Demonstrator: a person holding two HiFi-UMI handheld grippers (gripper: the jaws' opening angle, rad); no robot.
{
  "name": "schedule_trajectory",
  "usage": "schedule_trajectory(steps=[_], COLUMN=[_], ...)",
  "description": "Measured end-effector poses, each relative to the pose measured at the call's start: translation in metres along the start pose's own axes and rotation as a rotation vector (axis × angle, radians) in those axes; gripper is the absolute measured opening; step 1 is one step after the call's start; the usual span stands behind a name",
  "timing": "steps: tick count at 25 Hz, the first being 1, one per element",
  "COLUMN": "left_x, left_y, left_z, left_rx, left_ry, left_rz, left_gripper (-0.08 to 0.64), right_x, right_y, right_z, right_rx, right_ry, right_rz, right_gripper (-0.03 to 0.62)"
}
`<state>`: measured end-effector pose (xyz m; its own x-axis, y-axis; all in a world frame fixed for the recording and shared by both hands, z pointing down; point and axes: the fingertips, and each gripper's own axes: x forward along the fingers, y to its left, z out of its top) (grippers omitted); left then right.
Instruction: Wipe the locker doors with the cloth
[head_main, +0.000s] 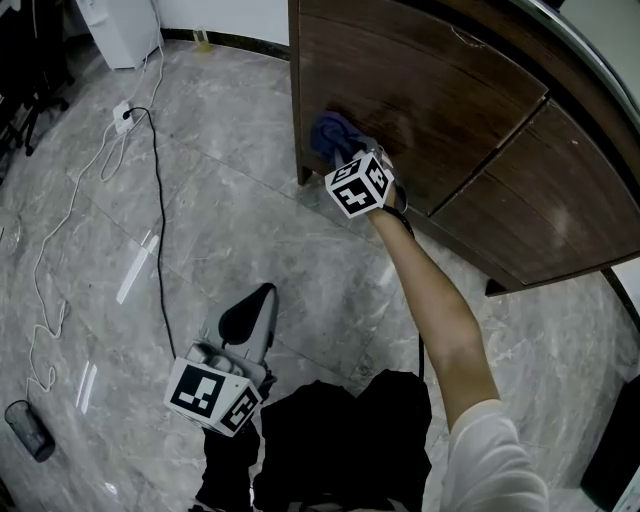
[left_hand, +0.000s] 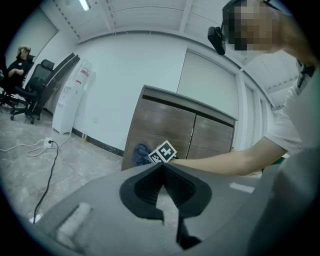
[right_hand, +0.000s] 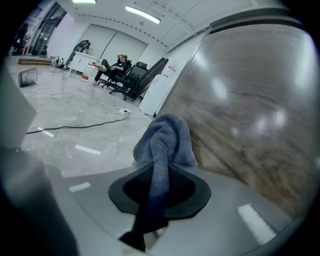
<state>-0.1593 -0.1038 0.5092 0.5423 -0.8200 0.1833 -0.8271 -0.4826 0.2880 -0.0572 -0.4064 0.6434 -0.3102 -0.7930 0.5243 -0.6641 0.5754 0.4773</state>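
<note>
1. The jaws of the right gripper (right_hand: 159, 175) are clenched on the blue-grey cloth (right_hand: 167, 135). One fold is pinched between them and the rest is bunched ahead of the tips, so that a soft pad, not the hard jaws, meets the wood.
2. The cloth is pressed against the left locker door (head_main: 420, 90), low down and close to the cabinet's left edge (in the head view only a blue lump shows past the marker cube). A wiping stroke on this door is judged to be the step in hand.
3. The gripper is tilted downward and the arm (head_main: 430, 300) is stretched out, presumably so that the low part of the panel can be reached from a standing position.
4. The jaws of the left gripper (left_hand: 162, 172) are closed on each other, with nothing between them. It is held low by the person's body, above the floor (head_main: 200, 230), and is judged to be parked out of the way, since one cloth calls for one hand.
5. The right locker door (head_main: 560, 190) is well apart from the cloth and is judged to be not yet dealt with. Because of glare on the wood, it cannot be told which areas are already clean.
6. A cable (head_main: 160, 200) is laid across the floor to the left of the cabinet, well apart from the working arm. It could be caught by a foot if a step were taken that way.
</note>
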Motion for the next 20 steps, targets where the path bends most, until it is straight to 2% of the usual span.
schedule_trajectory(steps=[8, 14, 20], left_x=[-0.004, -0.004, -0.002], left_y=[0.011, 0.010, 0.008], left_z=[0.003, 0.000, 0.001], left_rx=[0.003, -0.014, -0.020], left_ry=[-0.010, -0.013, -0.015], left_rz=[0.020, 0.016, 0.010], left_gripper=[0.000, 0.000, 0.000], right_x=[0.028, 0.020, 0.002], right_y=[0.022, 0.017, -0.004], right_z=[-0.027, -0.016, 0.018], right_rx=[0.083, 0.060, 0.023], right_ry=[0.066, 0.043, -0.022], right_rz=[0.039, 0.029, -0.010], right_gripper=[0.071, 0.071, 0.071])
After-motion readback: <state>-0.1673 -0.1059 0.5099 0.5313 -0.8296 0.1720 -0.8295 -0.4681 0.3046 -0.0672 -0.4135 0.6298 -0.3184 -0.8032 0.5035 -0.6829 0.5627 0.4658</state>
